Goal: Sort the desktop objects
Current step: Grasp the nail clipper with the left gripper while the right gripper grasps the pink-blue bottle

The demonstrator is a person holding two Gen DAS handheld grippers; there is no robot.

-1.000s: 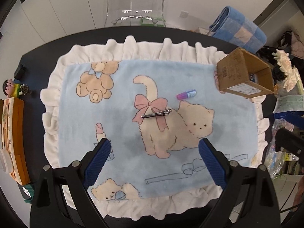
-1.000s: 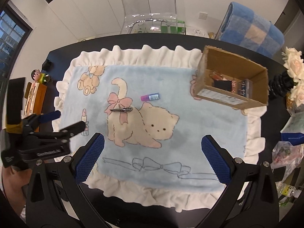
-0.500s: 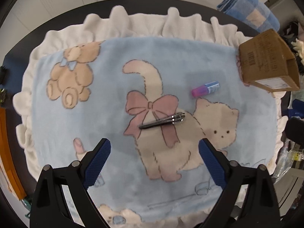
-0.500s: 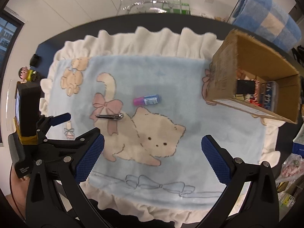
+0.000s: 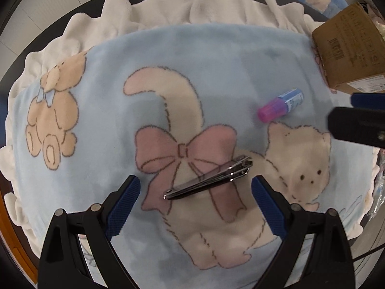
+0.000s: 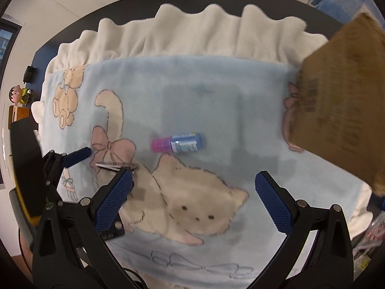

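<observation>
Between the left gripper's (image 5: 193, 198) spread jaws lies the nail clipper (image 5: 209, 181).

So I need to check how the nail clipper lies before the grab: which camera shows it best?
The left wrist view: the nail clipper lies whole and sharp on the blanket, between the open left gripper fingers. In the right wrist view only its thin end shows, small, with the rest hidden behind a finger of the right gripper.

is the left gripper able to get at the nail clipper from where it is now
Probably yes. The left gripper is open, and the nail clipper lies flat on the blanket between and just ahead of its fingertips, with nothing over it. The small bottle lies well clear.
</observation>
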